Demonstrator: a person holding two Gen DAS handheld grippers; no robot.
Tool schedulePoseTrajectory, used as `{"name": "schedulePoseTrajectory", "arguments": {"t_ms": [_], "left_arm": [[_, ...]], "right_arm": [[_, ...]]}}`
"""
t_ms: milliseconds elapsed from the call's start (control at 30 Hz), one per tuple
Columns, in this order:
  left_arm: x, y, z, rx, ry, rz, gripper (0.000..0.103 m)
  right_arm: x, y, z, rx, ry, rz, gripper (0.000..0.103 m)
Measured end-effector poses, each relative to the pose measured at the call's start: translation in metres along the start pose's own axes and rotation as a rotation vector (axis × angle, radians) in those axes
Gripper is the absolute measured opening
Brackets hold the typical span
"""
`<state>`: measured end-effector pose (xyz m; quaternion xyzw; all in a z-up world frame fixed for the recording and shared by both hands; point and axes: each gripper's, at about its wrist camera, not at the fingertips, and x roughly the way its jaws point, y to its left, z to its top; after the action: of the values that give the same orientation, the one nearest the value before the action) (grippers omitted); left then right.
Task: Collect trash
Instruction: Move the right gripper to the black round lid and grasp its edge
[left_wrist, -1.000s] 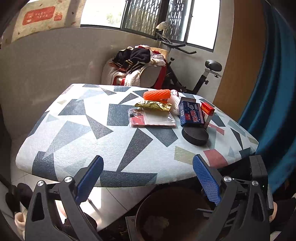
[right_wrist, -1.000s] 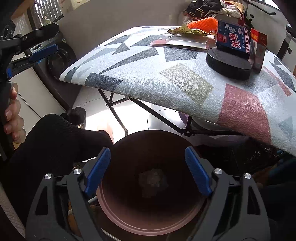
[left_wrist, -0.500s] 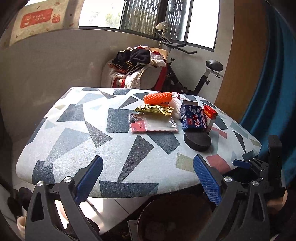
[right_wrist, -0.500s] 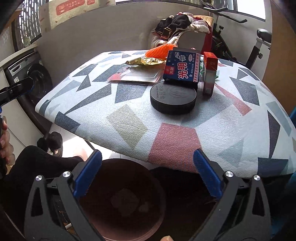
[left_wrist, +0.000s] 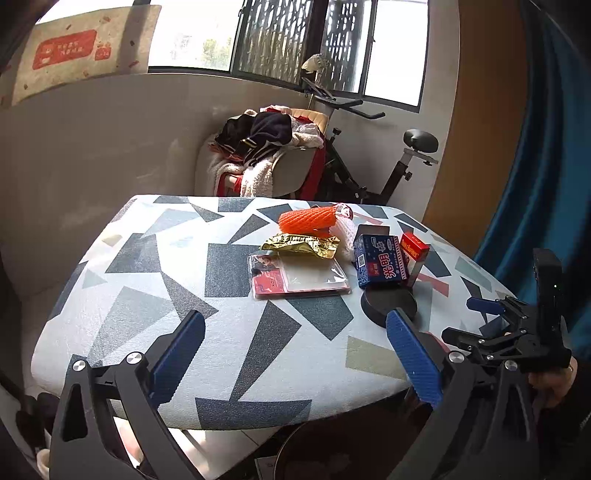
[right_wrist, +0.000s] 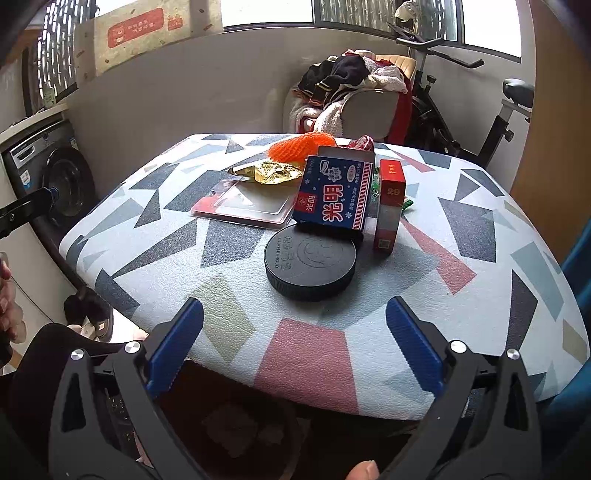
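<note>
Trash lies on the patterned table (left_wrist: 155, 295): an orange foam net (left_wrist: 308, 218), a gold wrapper (left_wrist: 301, 245), a clear blister pack (left_wrist: 299, 276), a blue box (left_wrist: 380, 260), a red box (left_wrist: 415, 249) and a black round lid (left_wrist: 388, 306). The right wrist view shows the lid (right_wrist: 310, 258), blue box (right_wrist: 334, 195), red box (right_wrist: 389, 192), blister pack (right_wrist: 243, 205) and wrapper (right_wrist: 269, 171). My left gripper (left_wrist: 295, 354) is open and empty at the table's near edge. My right gripper (right_wrist: 293, 341) is open and empty, just short of the lid. A brown bin (right_wrist: 229, 424) sits below.
A chair piled with clothes (left_wrist: 266, 147) and an exercise bike (left_wrist: 369, 162) stand behind the table. A washing machine (right_wrist: 55, 177) is at the left. A blue curtain (left_wrist: 546, 166) hangs at the right. The right gripper also shows in the left wrist view (left_wrist: 517, 328).
Both grippers have risen from over the bin to table height. The right gripper now faces the black lid instead of looking down into the bin. Both stay open.
</note>
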<state>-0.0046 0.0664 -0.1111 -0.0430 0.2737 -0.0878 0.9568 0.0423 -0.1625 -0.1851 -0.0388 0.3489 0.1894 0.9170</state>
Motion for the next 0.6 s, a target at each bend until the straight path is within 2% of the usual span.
{"name": "schedulePoseTrajectory", "arguments": {"t_ms": [600], "left_arm": [[0.031, 0.021, 0.002, -0.04, 0.041, 0.009, 0.096]], "right_arm": [[0.055, -0.012, 0.007, 0.072, 0.077, 0.019, 0.097]]}}
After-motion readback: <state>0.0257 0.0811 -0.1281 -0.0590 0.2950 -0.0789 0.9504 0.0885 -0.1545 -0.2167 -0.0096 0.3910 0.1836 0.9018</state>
